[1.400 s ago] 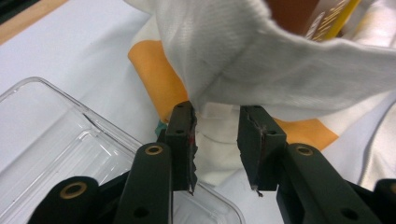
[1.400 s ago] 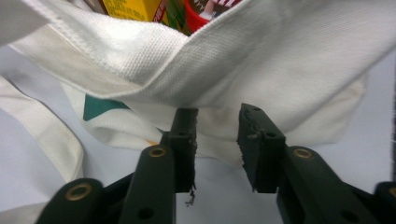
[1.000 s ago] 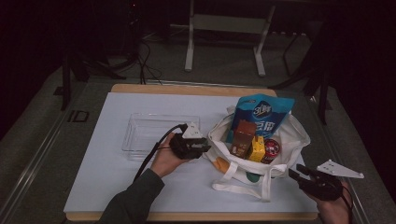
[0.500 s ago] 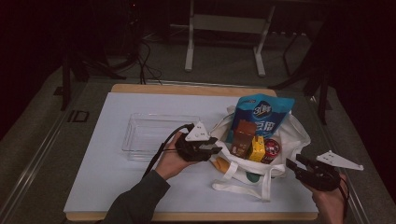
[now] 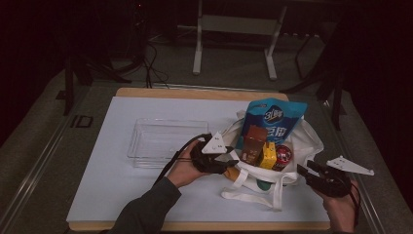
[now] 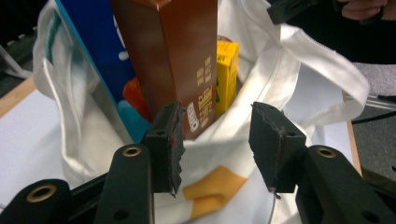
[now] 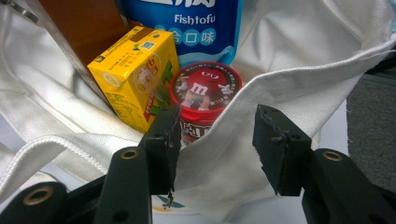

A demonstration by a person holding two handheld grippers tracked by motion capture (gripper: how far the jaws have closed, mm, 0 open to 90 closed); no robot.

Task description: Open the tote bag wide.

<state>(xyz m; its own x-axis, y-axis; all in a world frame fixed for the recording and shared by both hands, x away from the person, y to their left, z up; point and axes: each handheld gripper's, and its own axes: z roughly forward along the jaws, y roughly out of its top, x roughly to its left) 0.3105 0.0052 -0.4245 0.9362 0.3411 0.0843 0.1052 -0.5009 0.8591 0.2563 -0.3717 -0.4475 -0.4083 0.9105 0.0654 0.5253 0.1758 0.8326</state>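
two grippers flank the white tote bag [image 5: 292,146] — left gripper [image 5: 233,160] just opening, right gripper [image 5: 306,171] parted, both holding nothing.

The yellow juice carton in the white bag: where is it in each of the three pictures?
High view: the yellow juice carton stands inside the white bag, right of centre, between the brown box and the red candy tub.
Left gripper view: upper middle, just right of the brown box.
Right gripper view: upper left, left of the red candy tub.
Shared landmark: the brown box beside it.
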